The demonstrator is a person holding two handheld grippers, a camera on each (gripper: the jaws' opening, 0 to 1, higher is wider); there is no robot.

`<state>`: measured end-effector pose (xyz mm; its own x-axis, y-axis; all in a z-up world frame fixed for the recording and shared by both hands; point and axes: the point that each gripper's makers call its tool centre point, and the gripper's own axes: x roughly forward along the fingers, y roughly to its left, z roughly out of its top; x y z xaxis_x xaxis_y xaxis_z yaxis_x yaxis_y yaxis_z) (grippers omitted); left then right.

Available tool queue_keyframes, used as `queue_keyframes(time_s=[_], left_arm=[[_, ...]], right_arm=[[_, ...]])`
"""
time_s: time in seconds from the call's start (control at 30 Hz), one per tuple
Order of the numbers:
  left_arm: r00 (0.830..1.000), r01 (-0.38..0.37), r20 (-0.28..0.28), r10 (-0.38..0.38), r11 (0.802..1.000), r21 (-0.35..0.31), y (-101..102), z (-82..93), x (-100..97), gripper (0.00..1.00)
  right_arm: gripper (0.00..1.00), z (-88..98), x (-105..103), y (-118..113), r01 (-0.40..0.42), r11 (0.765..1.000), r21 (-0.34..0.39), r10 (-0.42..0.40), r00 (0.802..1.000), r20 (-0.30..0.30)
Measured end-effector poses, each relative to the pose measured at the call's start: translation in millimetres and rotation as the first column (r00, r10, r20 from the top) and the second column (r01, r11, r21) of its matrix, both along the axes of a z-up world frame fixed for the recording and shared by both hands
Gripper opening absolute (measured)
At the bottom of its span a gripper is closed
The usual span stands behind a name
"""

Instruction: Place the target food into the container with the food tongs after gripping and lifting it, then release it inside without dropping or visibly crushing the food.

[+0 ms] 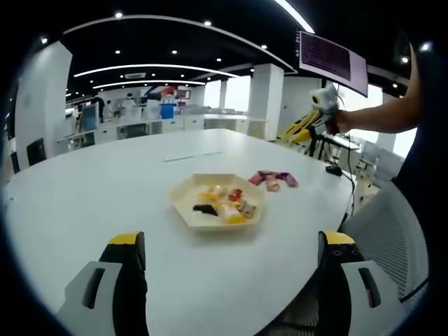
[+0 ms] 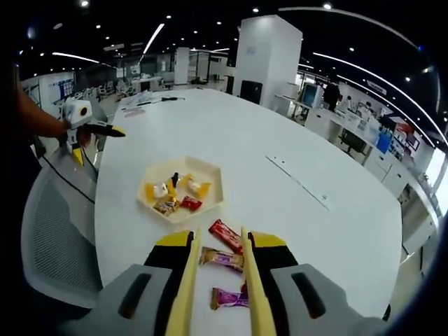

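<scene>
My right gripper (image 2: 220,241) is shut on yellow food tongs (image 2: 187,280), whose two arms stand apart. Wrapped snack bars lie on the white table beneath them: a red bar (image 2: 225,235) at the tips, a gold-purple bar (image 2: 222,259) between the arms, and a purple bar (image 2: 229,299) nearer me. Whether the tongs touch any bar is unclear. Beyond them sits a cream hexagonal tray (image 2: 210,171) holding several small sweets. My left gripper (image 1: 231,238) is open and holds nothing, short of the same tray (image 1: 183,189). The snack bars (image 1: 273,180) lie to the tray's right.
The big white table (image 1: 105,182) curves away at its right edge, where a grey mesh chair (image 1: 392,238) stands. A person's hand holds my right gripper (image 1: 308,124) high at the right, and my left gripper (image 2: 105,131) shows at the table's left edge. A thin strip (image 2: 297,180) lies farther back.
</scene>
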<state>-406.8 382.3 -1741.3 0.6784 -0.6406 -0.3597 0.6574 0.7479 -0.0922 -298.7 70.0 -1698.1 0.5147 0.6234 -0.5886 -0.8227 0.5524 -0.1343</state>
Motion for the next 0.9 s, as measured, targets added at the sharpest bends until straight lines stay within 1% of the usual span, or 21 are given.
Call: queue_keyframes(time_s=[0.23,0.33,0.4,0.63,0.9], left_arm=[[1.000,0.003,-0.001,-0.003,1.000,0.001,-0.9,0.0,-0.3,0.99],[1.000,0.003,-0.003,-0.003,1.000,0.001,-0.4,-0.8,0.1,0.99],[1.000,0.002,-0.004,-0.002,1.000,0.000,-0.2,-1.0,0.2,0.99],[1.000,0.001,-0.007,-0.001,1.000,0.000,-0.6,-0.7,0.2,0.99],[1.000,0.000,-0.009,0.000,1.000,-0.001,-0.3,-2.0,0.6,0.99]], right_arm=[[0.30,-3.2,2.7,0.2,-0.020,1.000,-0.008,0.020,1.000,0.015],[0.30,-3.9,2.8,5.4,-0.059,0.998,0.002,0.059,0.998,0.022],[0.30,-6.8,4.8,6.9,-0.074,0.997,-0.010,0.075,0.997,0.025],[0.30,-13.8,15.4,16.1,-0.103,0.995,-0.009,0.103,0.995,0.019],[0.30,-26.2,28.3,25.1,-0.124,0.992,-0.030,0.124,0.992,-0.003]])
